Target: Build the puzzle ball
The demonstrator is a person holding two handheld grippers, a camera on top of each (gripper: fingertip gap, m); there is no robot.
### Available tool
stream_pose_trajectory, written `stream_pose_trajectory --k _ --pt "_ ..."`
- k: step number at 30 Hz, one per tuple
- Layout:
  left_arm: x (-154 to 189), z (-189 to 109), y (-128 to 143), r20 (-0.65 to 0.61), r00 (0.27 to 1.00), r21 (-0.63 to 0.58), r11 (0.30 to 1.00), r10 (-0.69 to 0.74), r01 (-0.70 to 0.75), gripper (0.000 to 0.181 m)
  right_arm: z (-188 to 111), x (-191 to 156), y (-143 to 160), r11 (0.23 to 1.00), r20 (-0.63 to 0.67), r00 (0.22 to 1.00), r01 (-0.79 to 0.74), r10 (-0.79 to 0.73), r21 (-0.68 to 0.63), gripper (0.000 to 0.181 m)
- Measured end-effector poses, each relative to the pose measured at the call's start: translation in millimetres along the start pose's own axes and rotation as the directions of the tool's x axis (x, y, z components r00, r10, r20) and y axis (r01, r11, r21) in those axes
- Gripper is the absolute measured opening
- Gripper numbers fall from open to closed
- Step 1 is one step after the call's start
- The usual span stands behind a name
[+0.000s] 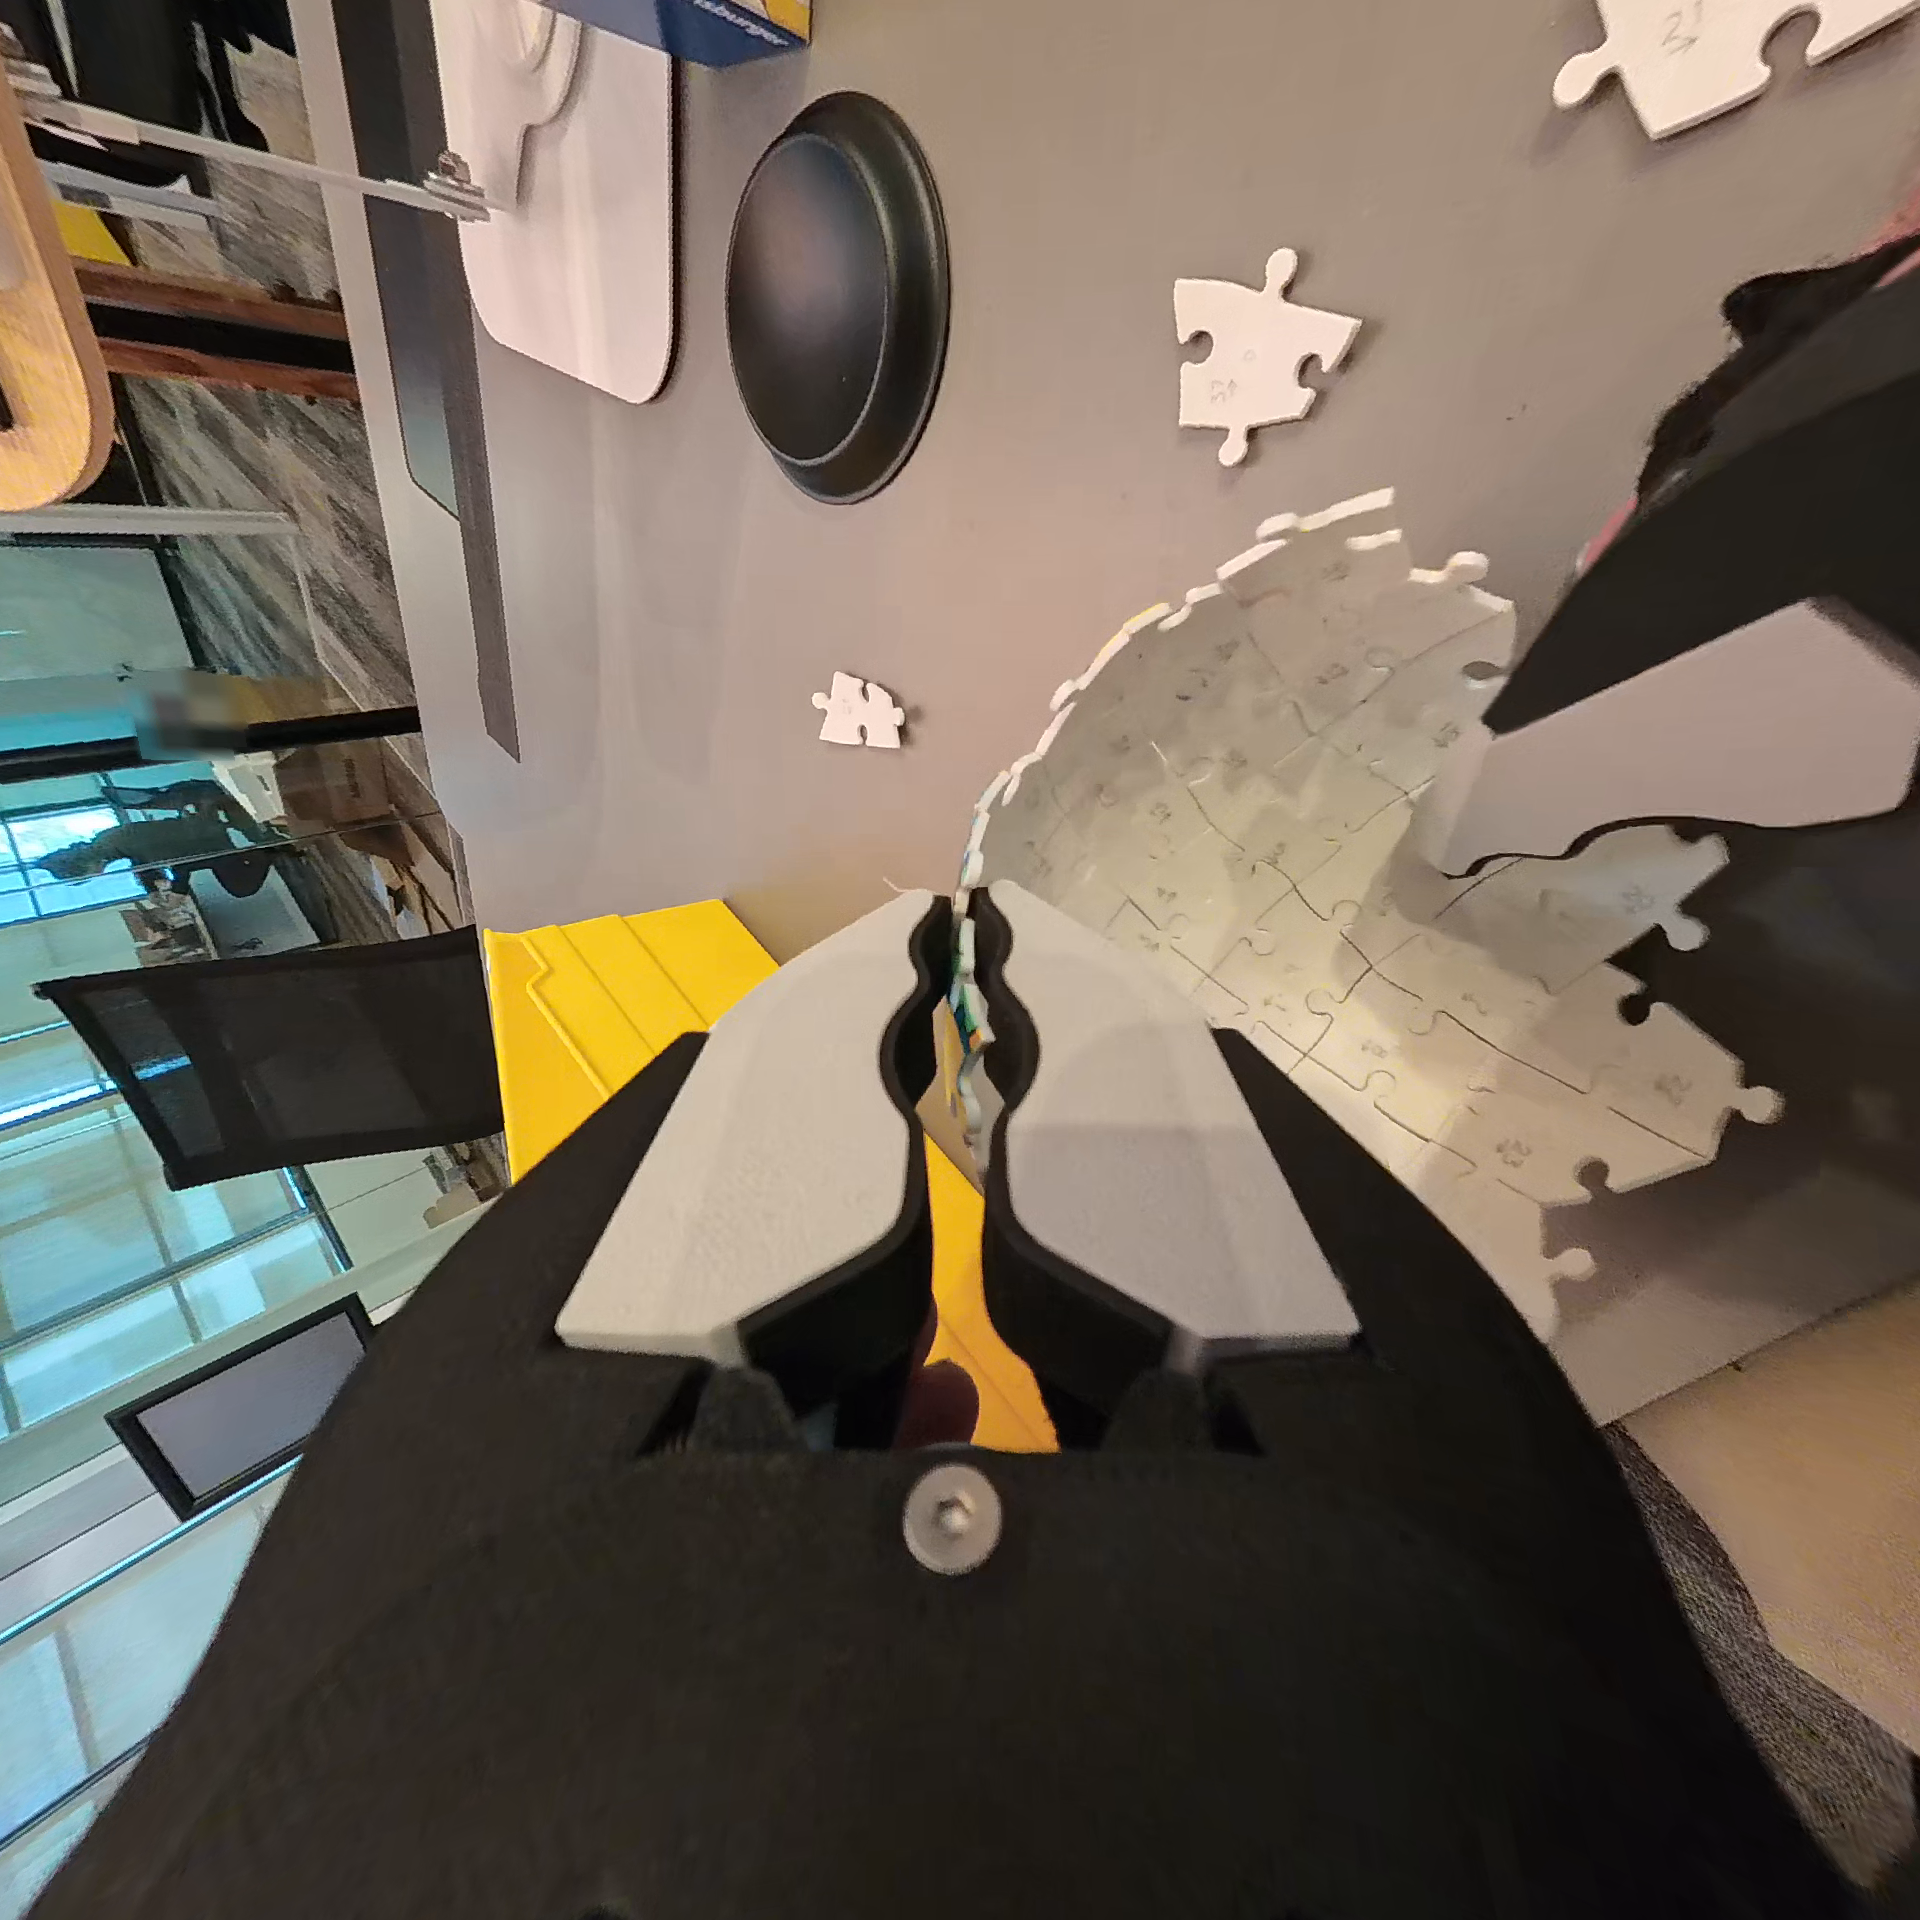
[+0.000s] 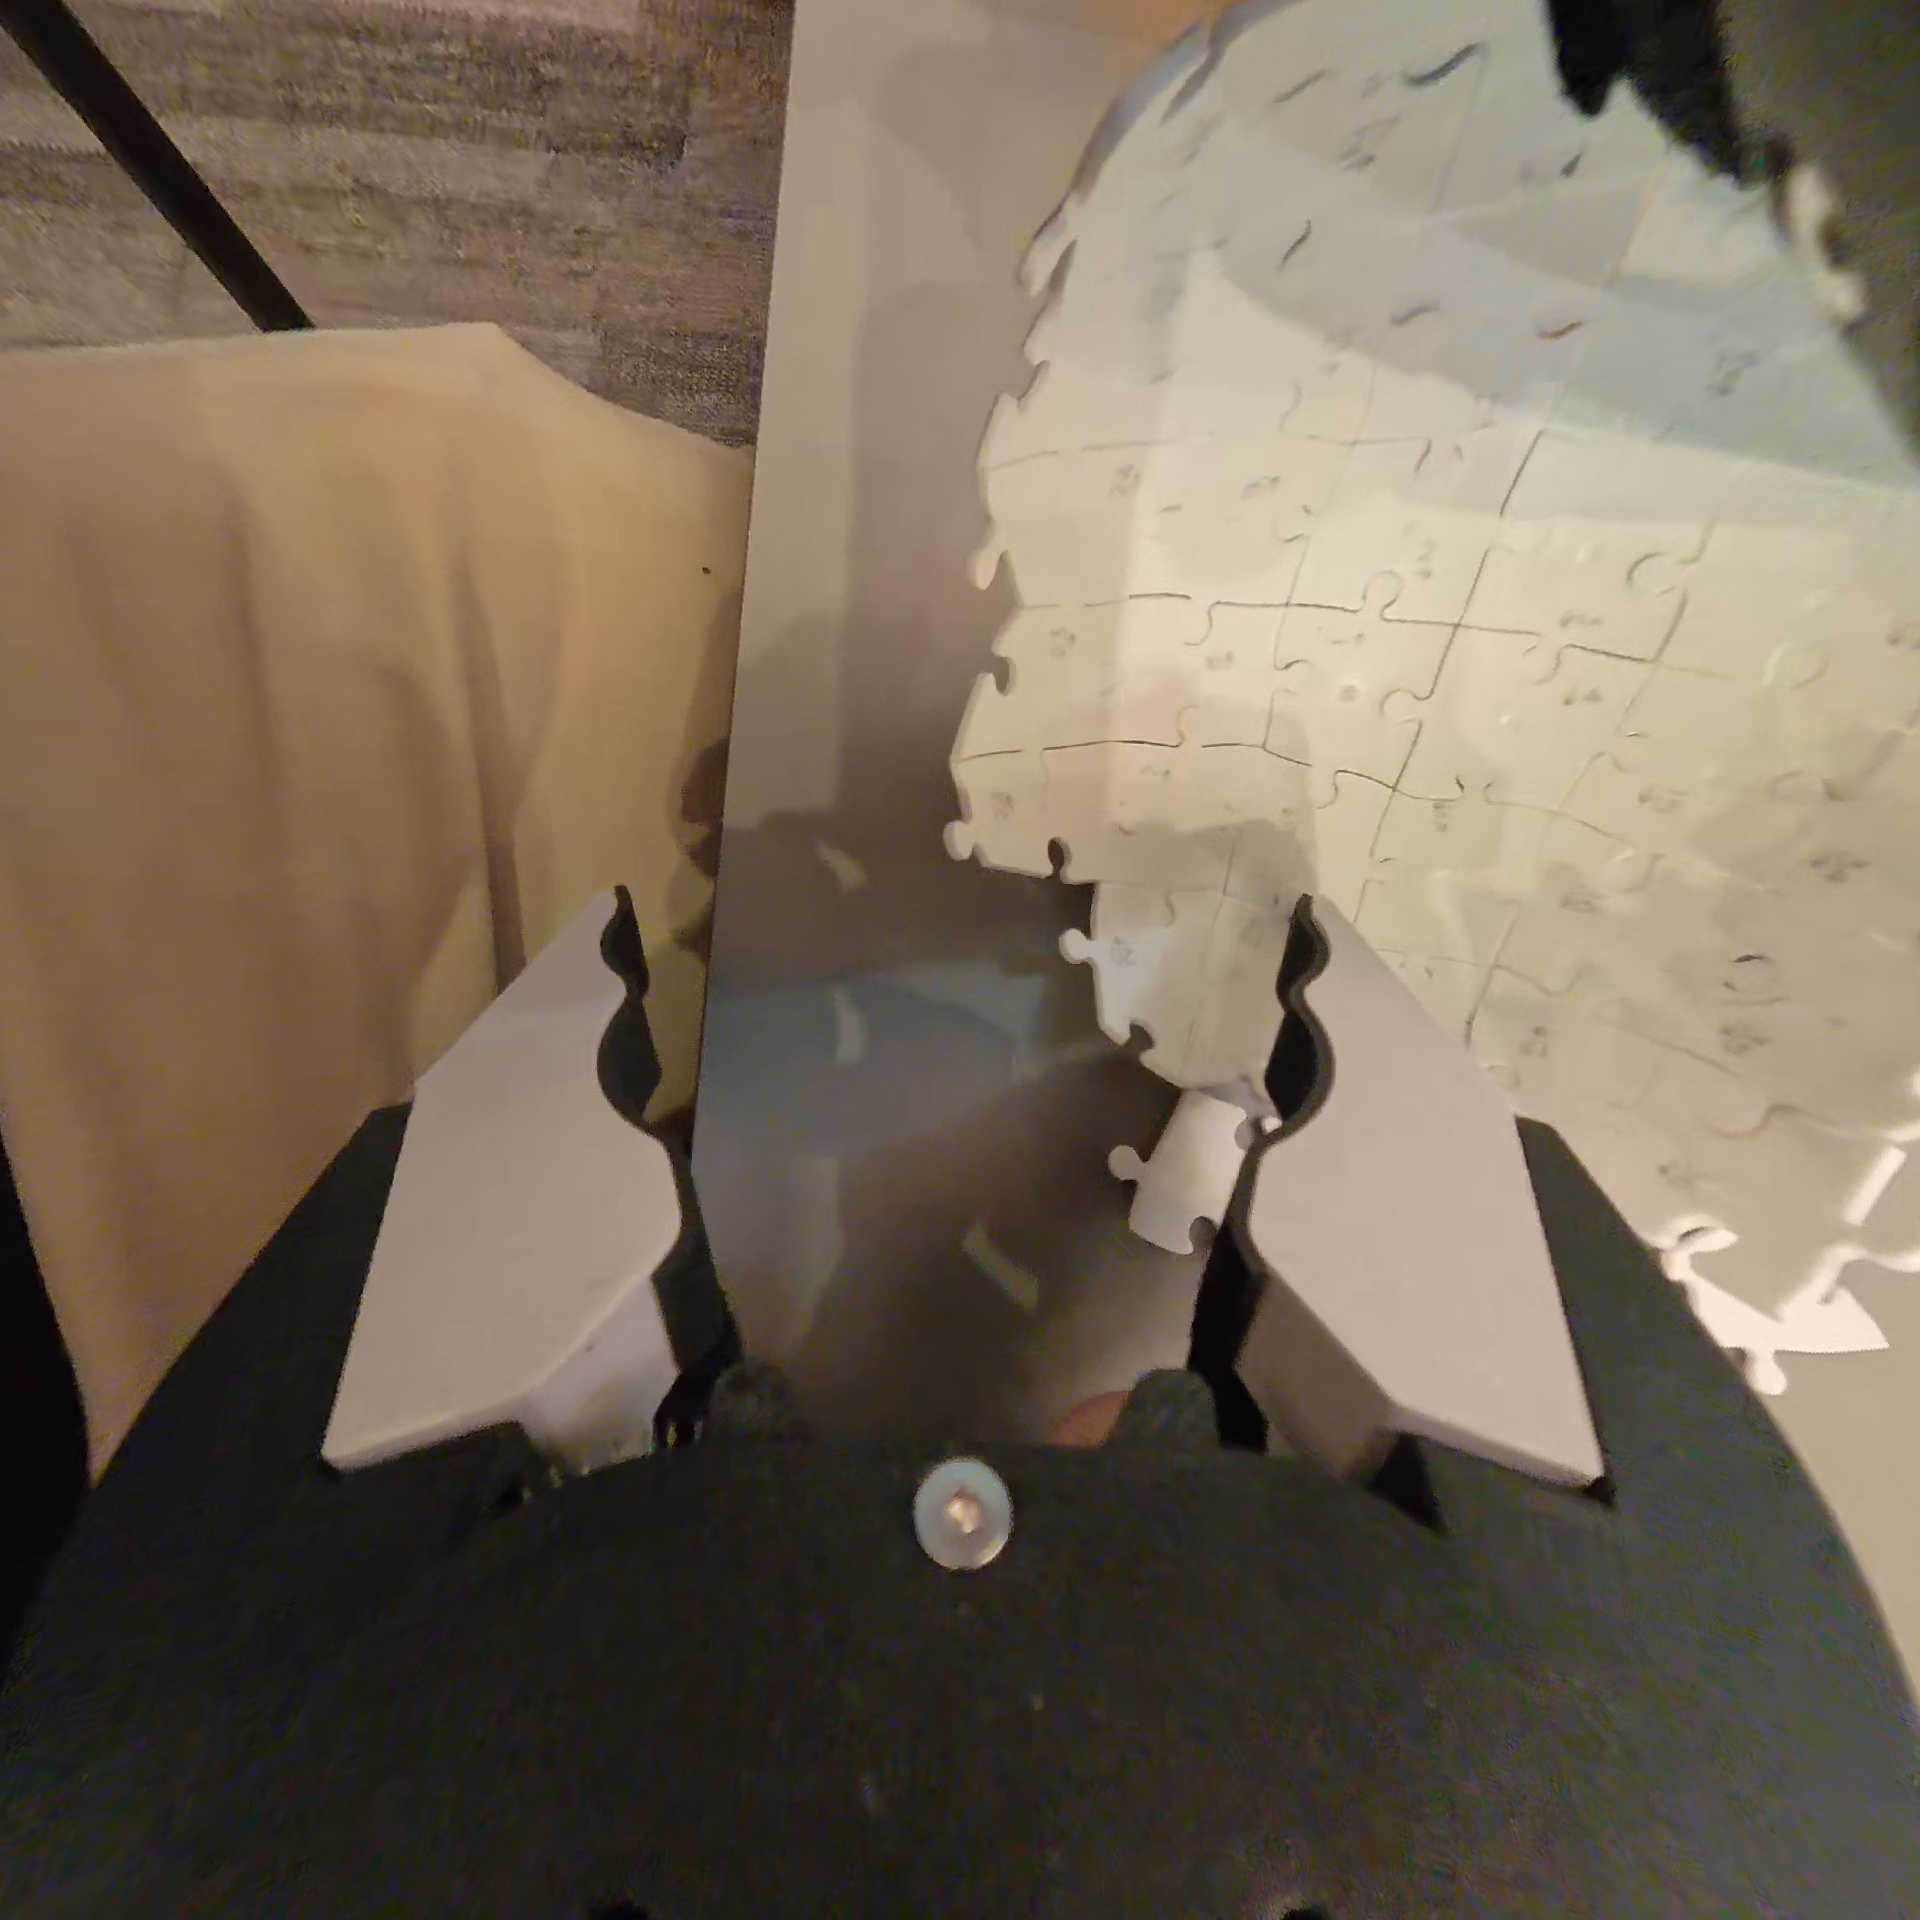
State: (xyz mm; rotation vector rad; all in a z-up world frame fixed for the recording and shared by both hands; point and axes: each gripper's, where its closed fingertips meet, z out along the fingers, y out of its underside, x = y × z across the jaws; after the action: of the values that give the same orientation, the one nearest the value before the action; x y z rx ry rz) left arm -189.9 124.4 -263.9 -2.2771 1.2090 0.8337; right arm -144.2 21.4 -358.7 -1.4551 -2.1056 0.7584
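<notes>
Pinching the rim of the half-built puzzle ball point(image 1: 1299, 831), the left gripper point(image 1: 966, 935) holds it above the grey table point(image 1: 1039, 312). The right gripper point(image 2: 961, 1029) is spread wide, its far finger point(image 2: 1382, 1122) touching the shell. Tiny pencil marks inside are too blurry to read.

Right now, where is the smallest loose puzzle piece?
In the left wrist view, the smallest loose piece lies on the grey table, between the black dish and the left gripper.
</notes>
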Motion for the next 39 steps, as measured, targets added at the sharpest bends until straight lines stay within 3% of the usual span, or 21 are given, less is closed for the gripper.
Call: stream_pose_trajectory --k 24,39 --pt "0.4 0.8 0.2 -0.018 1.000 0.012 1.000 -0.016 0.016 0.004 4.5 -4.8 3.6 0.993 -0.011 0.993 0.115 -0.115 -0.035 0.119" --pt "0.3 1.0 0.3 -0.018 1.000 0.010 1.000 -0.025 0.025 0.004 3.3 -0.1 -0.4 1.000 -0.023 1.000 0.011 -0.011 -0.013 0.111"
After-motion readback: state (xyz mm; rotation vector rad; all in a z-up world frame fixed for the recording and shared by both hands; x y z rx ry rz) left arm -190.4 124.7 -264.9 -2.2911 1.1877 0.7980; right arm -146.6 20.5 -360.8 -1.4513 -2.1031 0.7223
